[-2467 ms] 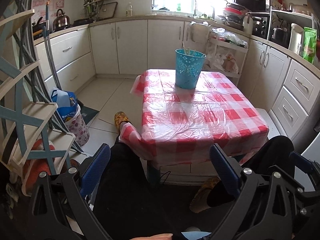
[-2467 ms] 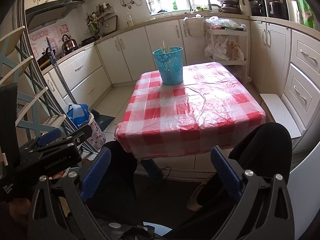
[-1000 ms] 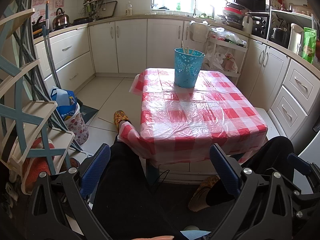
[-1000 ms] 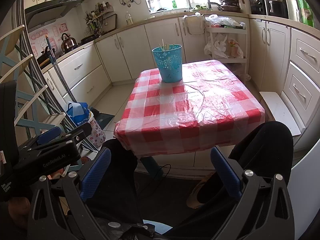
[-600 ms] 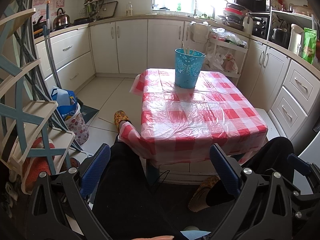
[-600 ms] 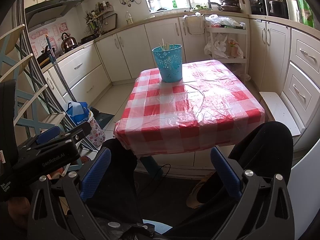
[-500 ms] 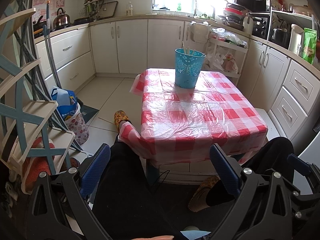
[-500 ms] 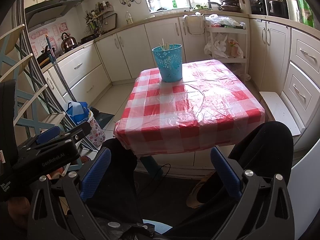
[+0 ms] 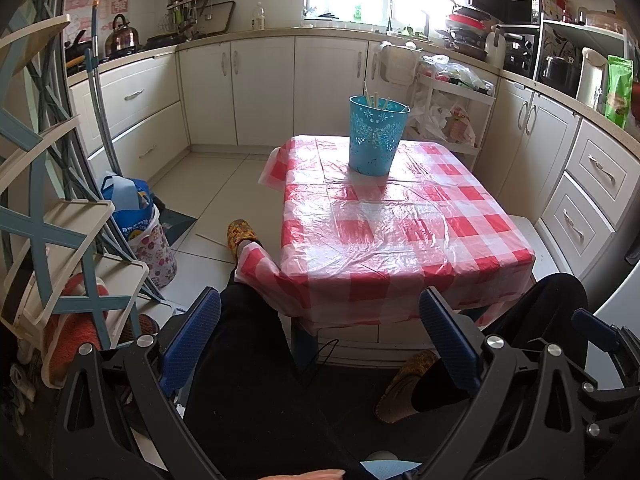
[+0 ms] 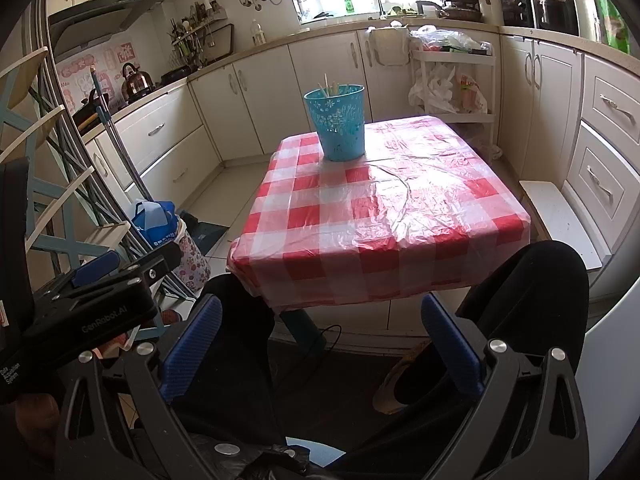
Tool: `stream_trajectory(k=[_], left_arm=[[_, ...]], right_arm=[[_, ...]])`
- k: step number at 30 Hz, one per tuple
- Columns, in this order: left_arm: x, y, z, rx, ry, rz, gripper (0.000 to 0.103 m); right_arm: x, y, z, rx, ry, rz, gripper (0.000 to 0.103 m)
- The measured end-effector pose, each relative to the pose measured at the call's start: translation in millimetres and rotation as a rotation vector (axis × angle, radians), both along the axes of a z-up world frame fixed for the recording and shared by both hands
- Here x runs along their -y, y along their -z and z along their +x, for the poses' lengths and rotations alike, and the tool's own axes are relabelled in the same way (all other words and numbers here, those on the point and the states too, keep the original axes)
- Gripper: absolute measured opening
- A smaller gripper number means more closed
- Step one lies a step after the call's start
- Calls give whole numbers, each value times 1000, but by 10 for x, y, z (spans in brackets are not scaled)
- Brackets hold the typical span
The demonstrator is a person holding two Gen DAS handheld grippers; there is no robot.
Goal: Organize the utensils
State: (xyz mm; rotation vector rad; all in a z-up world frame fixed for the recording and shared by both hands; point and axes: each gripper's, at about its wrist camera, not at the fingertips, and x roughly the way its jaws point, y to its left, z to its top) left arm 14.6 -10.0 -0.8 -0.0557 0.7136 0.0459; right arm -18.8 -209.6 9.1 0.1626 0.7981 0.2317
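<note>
Your left gripper [image 9: 320, 338] hangs low over your lap, its two blue, fine-textured pads [image 9: 192, 342] spread wide with nothing between them. Your right gripper [image 10: 322, 340] sits the same way: matte black arms with silver bolts, blue pads far apart, empty. In the right wrist view the left tool's black body shows at the lower left.

Ahead of you stands a small rectangular table [image 9: 400, 236] under a red-and-white check cloth, topped with a clear plastic sheet that wrinkles and glares in the window light. At its far end stands a teal bucket [image 9: 376, 136], tapered, with a punched floral pattern round its wall. Thin pale sticks [image 9: 374, 98], chopsticks by the look of them, poke above its rim and lean to different sides; this is where the utensils are. The rest of the cloth is bare.

Your legs [image 9: 256, 380] in black trousers straddle the near edge of the table, with patterned slippers [image 9: 240, 234] on your feet. To your left is a rack [image 9: 60, 248] of cream shelves on blue crossed struts. Glossy white cabinets [image 9: 260, 88] run round the room.
</note>
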Motion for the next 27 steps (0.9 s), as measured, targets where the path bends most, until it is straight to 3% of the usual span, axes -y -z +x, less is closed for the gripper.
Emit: stream_trajectory(k=[27], left_arm=[[21, 45, -24, -10, 8, -11, 95]], right_arm=[[-13, 28, -53, -10, -1, 2, 96]])
